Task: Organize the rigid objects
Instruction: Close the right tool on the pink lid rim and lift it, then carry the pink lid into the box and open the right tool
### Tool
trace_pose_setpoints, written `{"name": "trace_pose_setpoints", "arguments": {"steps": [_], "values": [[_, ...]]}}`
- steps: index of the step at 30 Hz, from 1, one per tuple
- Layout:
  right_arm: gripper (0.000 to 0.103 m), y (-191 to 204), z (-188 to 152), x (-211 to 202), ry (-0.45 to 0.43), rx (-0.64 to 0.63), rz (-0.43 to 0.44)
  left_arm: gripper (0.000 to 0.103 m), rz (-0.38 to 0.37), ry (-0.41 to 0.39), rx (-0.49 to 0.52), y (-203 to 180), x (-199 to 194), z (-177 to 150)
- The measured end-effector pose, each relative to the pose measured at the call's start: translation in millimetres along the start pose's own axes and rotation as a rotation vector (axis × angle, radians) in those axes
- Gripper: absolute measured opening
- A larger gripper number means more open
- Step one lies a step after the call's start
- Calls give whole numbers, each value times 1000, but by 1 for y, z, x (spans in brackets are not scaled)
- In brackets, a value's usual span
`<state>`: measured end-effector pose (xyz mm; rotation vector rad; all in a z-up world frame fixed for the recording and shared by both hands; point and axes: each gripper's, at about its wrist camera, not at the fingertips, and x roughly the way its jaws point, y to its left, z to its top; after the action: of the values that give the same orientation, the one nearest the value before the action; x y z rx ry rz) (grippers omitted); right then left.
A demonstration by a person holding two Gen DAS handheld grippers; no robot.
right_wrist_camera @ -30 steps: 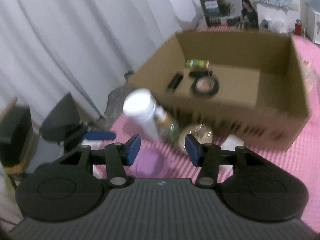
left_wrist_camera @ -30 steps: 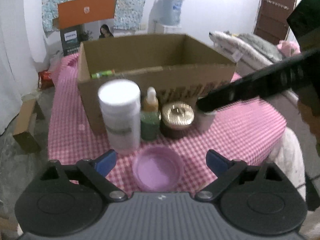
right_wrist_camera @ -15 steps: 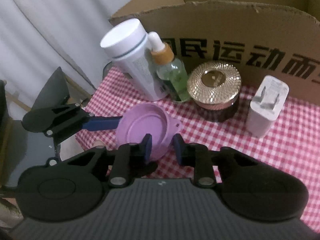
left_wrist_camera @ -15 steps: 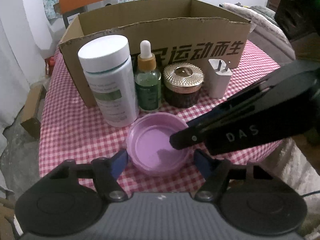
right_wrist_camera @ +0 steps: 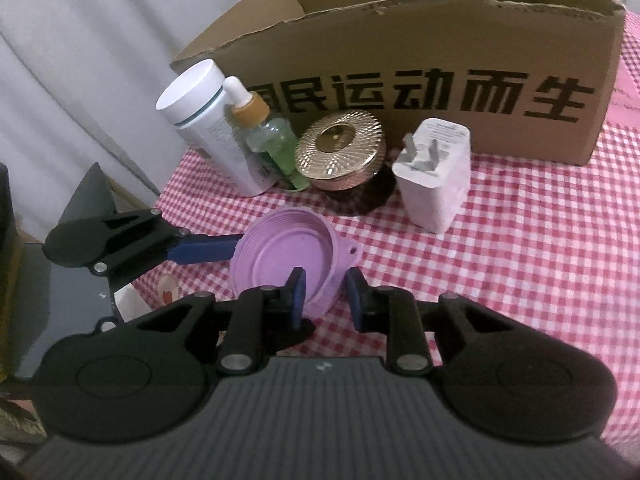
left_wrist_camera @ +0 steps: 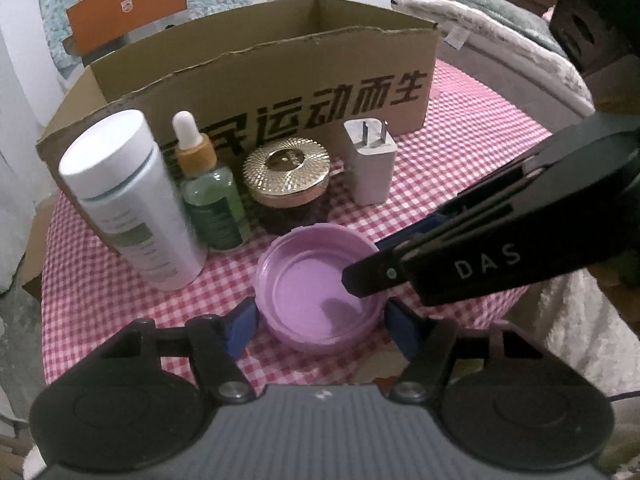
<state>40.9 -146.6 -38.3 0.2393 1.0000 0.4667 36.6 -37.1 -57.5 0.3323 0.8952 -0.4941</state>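
A purple lid (left_wrist_camera: 316, 292) lies upside down near the table's front edge; it also shows in the right wrist view (right_wrist_camera: 286, 256). My left gripper (left_wrist_camera: 320, 326) is open with a finger on each side of the lid. My right gripper (right_wrist_camera: 326, 294) straddles the lid's near rim, jaws narrow, one finger inside and one outside; I cannot tell whether it grips. Behind stand a white bottle (left_wrist_camera: 128, 196), a green dropper bottle (left_wrist_camera: 210, 196), a gold-lidded jar (left_wrist_camera: 288, 184) and a white charger (left_wrist_camera: 370, 160).
A brown cardboard box (left_wrist_camera: 280, 92) with black characters stands behind the row, also in the right wrist view (right_wrist_camera: 420, 60). The table has a pink checked cloth (right_wrist_camera: 540, 240). White curtains (right_wrist_camera: 80, 60) hang at the left, bedding (left_wrist_camera: 500, 28) at the right.
Both grippers have moved in on the purple lid. The right gripper's fingers now straddle its rim, and the left gripper's fingers sit closer on either side.
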Motion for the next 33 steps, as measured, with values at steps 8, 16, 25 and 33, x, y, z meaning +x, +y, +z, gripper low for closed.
{"name": "trace_pose_setpoints", "arguments": {"steps": [8,16,25,33], "values": [[23,-4,-1,-1,-15,7,18,74,-2,14,-29,3,7,6],[23,-1,-2,-3,-24,5,15,74,3,9,-32,2,7,6],[23,8,-4,-13,-38,-12,15,74,20,-9,-16,-4,-12,4],[23,37,1,-59,-165,-49,39,74,82,-142,23,-7,-73,18]]}}
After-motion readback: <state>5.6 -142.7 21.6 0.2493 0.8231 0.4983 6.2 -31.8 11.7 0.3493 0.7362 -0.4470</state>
